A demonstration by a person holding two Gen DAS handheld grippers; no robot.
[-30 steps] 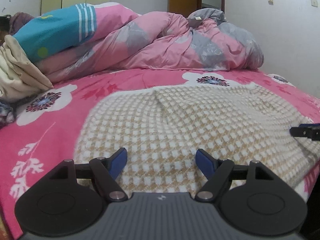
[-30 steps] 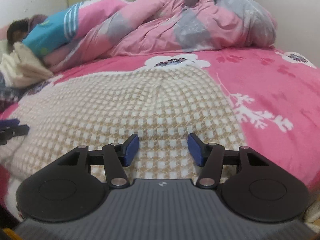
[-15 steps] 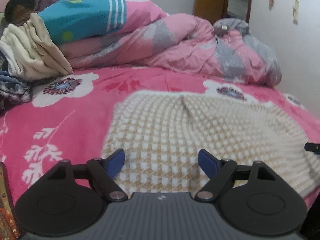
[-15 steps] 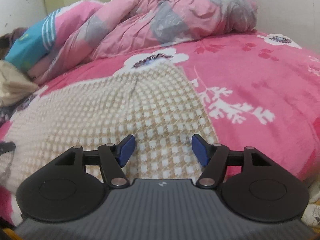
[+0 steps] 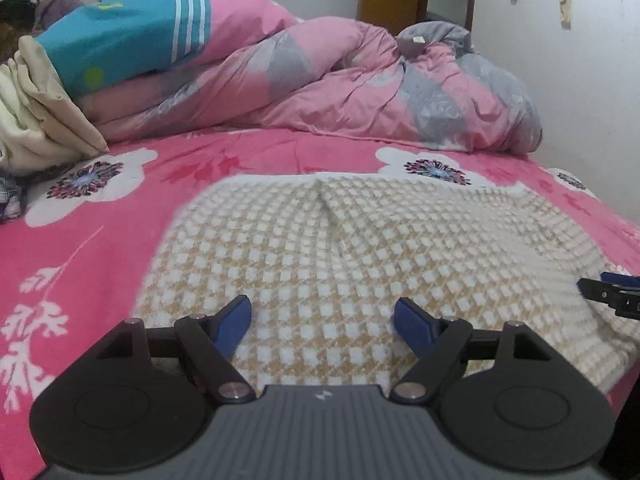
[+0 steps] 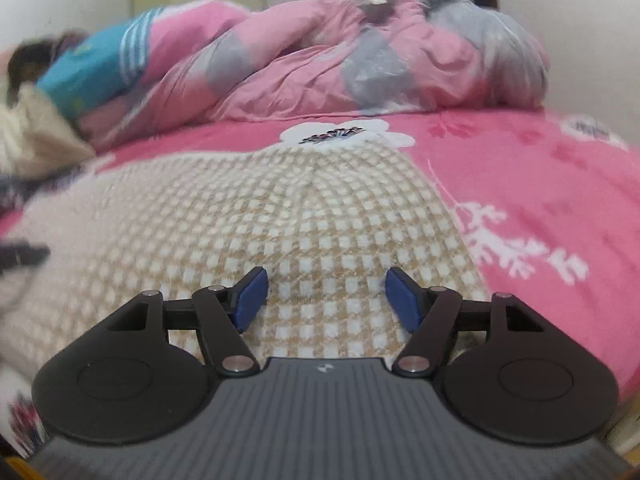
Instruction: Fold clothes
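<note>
Knit garment (image 5: pixel 360 240), cream and tan check, spread flat on pink floral bedsheet (image 5: pixel 120 216), near hem at bed's front edge, a faint centre crease running toward far edge. Left gripper (image 5: pixel 322 322) low over near hem toward left corner, jaws wide apart, nothing between blue pads (image 5: pixel 234 322). Right gripper (image 6: pixel 326 296) likewise over hem toward right corner, jaws wide, pads empty; its tip also visible at right edge of left view (image 5: pixel 608 294). Whether pads touch the cloth: cannot tell. Pink-and-grey duvet (image 5: pixel 360 92) bunched at far side; cream stack (image 5: pixel 36 120) and blue striped piece (image 5: pixel 120 40) at far left, well apart from garment. Flat layout fits either a piece laid out for folding or one already doubled over and smoothed; not settled here. Risks, as judgement: thick, loose knit liable to be pinched through one layer only, leaving lower layer behind; uneven grip heights between sides likely to skew any fold line; hem overhanging bed edge apt to slide off if pulled forward; plush sheet liable to be caught with cloth if jaws close too deep.
</note>
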